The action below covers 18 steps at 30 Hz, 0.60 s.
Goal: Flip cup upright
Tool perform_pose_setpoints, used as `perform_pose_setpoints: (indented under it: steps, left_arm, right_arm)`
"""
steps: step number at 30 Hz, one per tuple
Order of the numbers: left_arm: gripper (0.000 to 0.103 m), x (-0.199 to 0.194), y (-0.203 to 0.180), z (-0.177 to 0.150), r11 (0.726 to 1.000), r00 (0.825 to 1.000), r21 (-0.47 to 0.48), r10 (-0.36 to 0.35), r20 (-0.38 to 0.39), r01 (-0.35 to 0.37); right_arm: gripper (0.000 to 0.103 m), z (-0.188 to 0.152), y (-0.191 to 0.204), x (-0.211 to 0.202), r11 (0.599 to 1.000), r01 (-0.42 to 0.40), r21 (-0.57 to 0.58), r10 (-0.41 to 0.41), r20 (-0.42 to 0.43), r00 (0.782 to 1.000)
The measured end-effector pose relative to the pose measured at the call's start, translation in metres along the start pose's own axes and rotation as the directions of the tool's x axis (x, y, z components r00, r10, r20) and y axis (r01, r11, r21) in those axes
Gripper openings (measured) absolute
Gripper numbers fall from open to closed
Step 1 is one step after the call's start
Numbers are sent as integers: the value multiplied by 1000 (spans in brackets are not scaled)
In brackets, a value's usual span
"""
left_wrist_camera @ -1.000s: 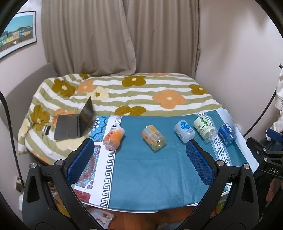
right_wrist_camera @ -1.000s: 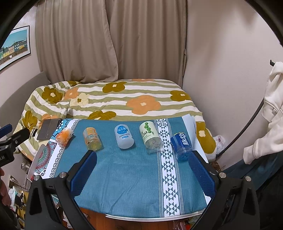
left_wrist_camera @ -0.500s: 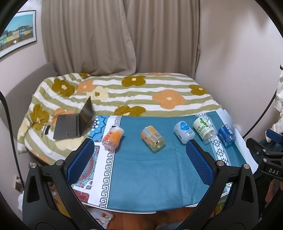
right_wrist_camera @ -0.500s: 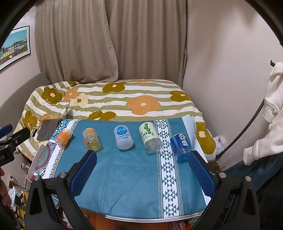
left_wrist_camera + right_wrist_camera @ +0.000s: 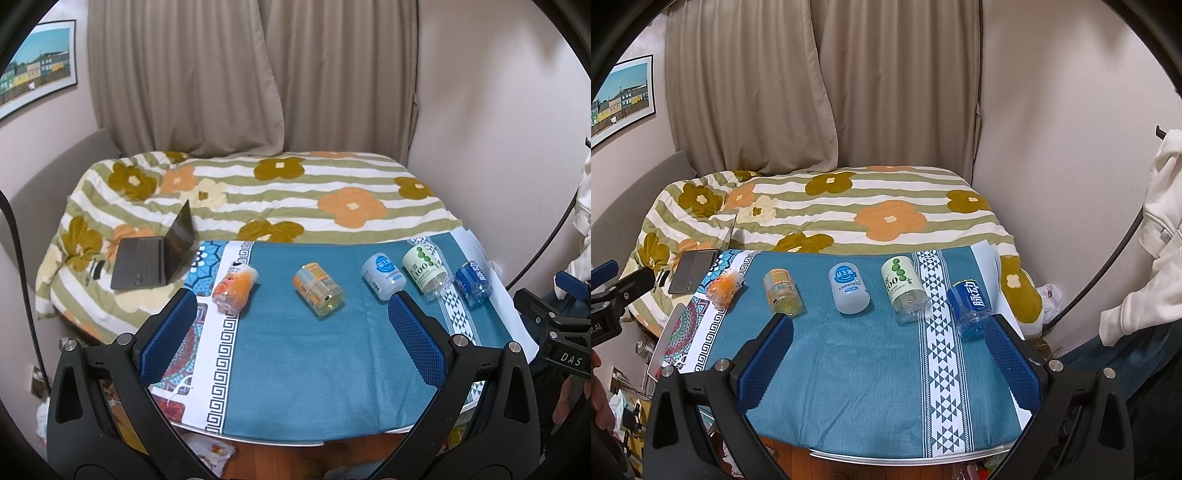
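Several cups cut from drink bottles lie on their sides in a row on the blue cloth: an orange-printed one, an orange-labelled clear one, a white one with a blue label, a green-dotted one and a blue one. My left gripper is open and empty, above the near part of the cloth. My right gripper is open and empty, also short of the row.
The table's cloth hangs to a near edge. Behind it lies a bed with a flowered striped quilt and an open laptop. Curtains hang at the back. A white garment hangs at the right.
Both views have shifted slightly; the cups sit a little higher in the frames. No cup has moved on the cloth. Both grippers stay open.
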<state>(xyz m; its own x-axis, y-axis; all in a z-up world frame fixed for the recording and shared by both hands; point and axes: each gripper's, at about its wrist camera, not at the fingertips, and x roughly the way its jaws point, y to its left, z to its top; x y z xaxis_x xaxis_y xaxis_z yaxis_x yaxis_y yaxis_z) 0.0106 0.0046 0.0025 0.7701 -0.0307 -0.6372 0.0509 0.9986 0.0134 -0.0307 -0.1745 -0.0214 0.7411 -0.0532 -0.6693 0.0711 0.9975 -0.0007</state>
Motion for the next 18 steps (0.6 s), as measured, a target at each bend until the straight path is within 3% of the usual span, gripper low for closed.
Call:
perform_pose_setpoints:
  steps: [18]
  left_arm:
    - [103, -1, -1, -2, 1000, 1000, -12, -3, -6, 3]
  right_arm:
    - [103, 1, 4, -2, 1000, -6, -3, 6, 2, 1000]
